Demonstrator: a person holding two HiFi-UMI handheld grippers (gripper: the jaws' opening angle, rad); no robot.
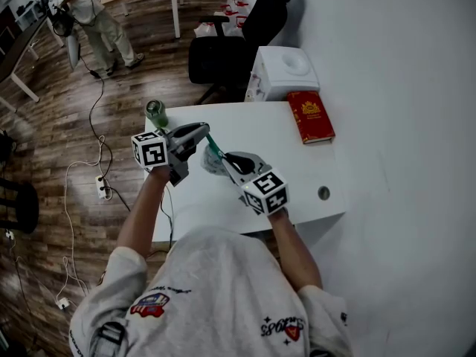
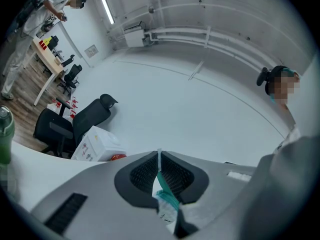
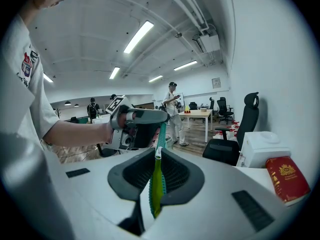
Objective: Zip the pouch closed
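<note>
Head view shows the pouch (image 1: pixel 212 159) lifted over the tabletop's (image 1: pixel 253 121) left edge, its teal zipper (image 1: pixel 213 146) taut between the left gripper (image 1: pixel 204 132), clamped on the tape end, and the right gripper (image 1: pixel 226 163), clamped on the green pull (image 3: pixel 154 194); zipping seems under way, though how much remains unzipped is unclear.

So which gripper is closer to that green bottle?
Left. The left gripper sits just beside the bottle, a little nearer the person. The right gripper is farther off, past the left one, toward the red book. Both clamp the pouch.
</note>
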